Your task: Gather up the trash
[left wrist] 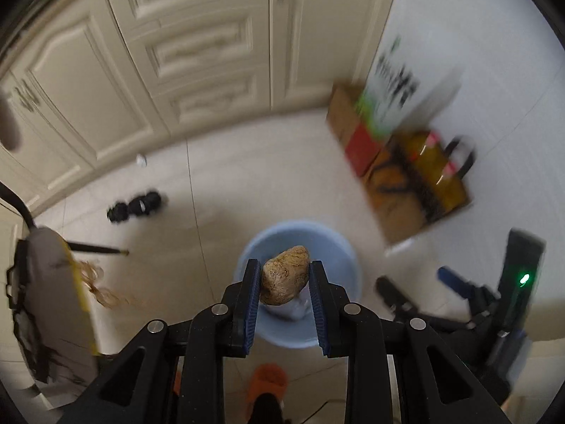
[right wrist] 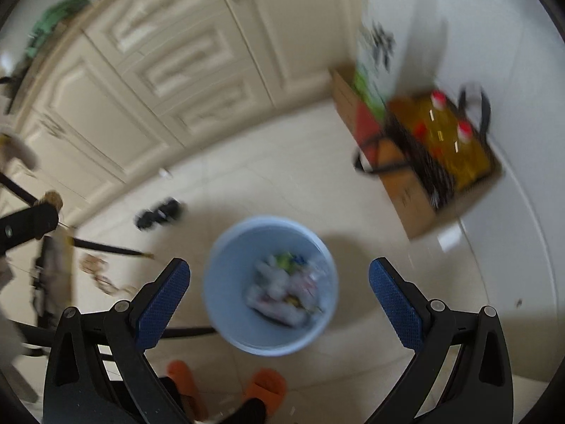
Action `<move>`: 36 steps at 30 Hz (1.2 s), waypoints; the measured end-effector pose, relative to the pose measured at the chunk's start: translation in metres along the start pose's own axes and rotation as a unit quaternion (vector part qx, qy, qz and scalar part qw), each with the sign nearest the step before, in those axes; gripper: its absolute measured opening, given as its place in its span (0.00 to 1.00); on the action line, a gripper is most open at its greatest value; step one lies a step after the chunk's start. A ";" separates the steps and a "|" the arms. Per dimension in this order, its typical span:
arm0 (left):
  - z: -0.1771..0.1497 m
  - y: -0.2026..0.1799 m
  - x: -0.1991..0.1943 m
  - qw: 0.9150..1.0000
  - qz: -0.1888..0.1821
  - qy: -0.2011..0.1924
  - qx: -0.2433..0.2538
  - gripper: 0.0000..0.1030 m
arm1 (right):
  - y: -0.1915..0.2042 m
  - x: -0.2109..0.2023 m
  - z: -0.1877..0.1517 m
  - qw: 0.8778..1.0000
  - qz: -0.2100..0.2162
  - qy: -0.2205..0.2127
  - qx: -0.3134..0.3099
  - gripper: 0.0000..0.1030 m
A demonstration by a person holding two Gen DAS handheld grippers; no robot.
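Note:
My left gripper (left wrist: 285,268) is shut on a crumpled tan-brown wad of trash (left wrist: 284,275) and holds it above the light blue bin (left wrist: 348,272) on the floor. In the right wrist view the same bin (right wrist: 226,282) stands between my fingers, with several pieces of mixed trash (right wrist: 286,291) inside. My right gripper (right wrist: 279,275) is open and empty above the bin; it also shows at the right of the left wrist view (left wrist: 416,282). A small white scrap (left wrist: 141,159) lies by the cabinet base.
Cream cabinets (left wrist: 197,53) stand behind. A cardboard box with oil bottles (right wrist: 448,152) and a green-white carton (left wrist: 392,88) stand at the right wall. A black object (left wrist: 136,206) lies on the floor. A dustpan and broom (left wrist: 60,282) are at the left. Orange slippers (right wrist: 265,387) are below.

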State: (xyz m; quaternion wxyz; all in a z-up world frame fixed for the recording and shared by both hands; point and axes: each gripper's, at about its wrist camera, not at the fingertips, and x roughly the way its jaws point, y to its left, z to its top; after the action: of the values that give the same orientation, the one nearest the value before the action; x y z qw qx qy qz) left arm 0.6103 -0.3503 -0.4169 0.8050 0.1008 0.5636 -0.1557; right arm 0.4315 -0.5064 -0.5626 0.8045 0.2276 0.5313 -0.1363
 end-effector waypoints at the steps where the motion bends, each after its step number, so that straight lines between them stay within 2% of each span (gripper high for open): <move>1: -0.002 0.000 0.022 1.000 -0.001 0.011 0.001 0.23 | -0.006 0.017 -0.005 1.000 -0.005 0.010 0.005 1.00; 5: -0.005 0.004 0.100 0.999 0.018 0.042 0.013 0.23 | -0.028 0.091 -0.032 0.997 -0.029 0.068 0.026 0.99; 7: -0.008 0.006 0.134 0.997 0.025 0.061 0.026 0.23 | -0.034 0.125 -0.044 0.994 -0.043 0.095 0.022 0.92; 8: -0.008 0.006 0.148 0.996 0.032 0.083 0.026 0.23 | -0.036 0.137 -0.049 0.993 -0.047 0.105 0.019 0.90; 11: -0.006 0.010 0.188 0.994 0.032 0.099 0.025 0.23 | -0.044 0.170 -0.059 0.989 -0.054 0.134 0.027 0.77; 12: -0.004 0.012 0.198 0.994 0.030 0.103 0.022 0.23 | -0.045 0.178 -0.061 0.988 -0.056 0.141 0.029 0.71; 15: -0.002 0.013 0.227 0.993 0.029 0.109 0.023 0.23 | -0.049 0.190 -0.065 0.986 -0.061 0.150 0.029 0.34; 17: -0.001 0.016 0.241 0.993 0.025 0.111 0.023 0.23 | -0.054 0.193 -0.066 0.986 -0.060 0.153 0.034 0.29; 19: -0.006 0.019 0.249 0.993 0.025 0.113 0.023 0.24 | -0.059 0.191 -0.066 0.986 -0.061 0.152 0.038 0.17; 22: -0.013 0.023 0.255 0.994 0.019 0.106 0.022 0.28 | -0.063 0.191 -0.069 0.986 -0.051 0.150 0.044 0.16; 23: -0.016 0.024 0.251 0.994 0.018 0.104 0.023 0.34 | -0.062 0.190 -0.070 0.986 -0.052 0.150 0.041 0.16; 25: -0.016 0.023 0.243 0.995 0.022 0.094 0.026 0.54 | -0.060 0.191 -0.070 0.986 -0.055 0.151 0.040 0.16; 26: -0.018 0.023 0.233 0.996 0.025 0.085 0.027 0.69 | -0.060 0.192 -0.070 0.986 -0.054 0.151 0.043 0.16; 27: -0.019 0.023 0.227 0.996 0.029 0.076 0.028 0.76 | -0.061 0.192 -0.071 0.986 -0.052 0.150 0.047 0.16; 32: -0.018 0.018 0.199 0.998 0.032 0.053 0.020 0.78 | -0.060 0.179 -0.069 0.988 -0.056 0.137 0.049 0.18; 36: -0.025 0.016 0.160 0.999 0.030 0.029 0.019 0.78 | -0.055 0.149 -0.067 0.991 -0.052 0.115 0.050 0.30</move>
State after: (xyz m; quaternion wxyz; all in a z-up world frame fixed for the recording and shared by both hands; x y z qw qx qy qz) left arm 0.6452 -0.3491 -0.5760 0.7905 0.1376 0.5803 -0.1394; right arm 0.4122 -0.5163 -0.7339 0.7177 0.2535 0.6239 -0.1772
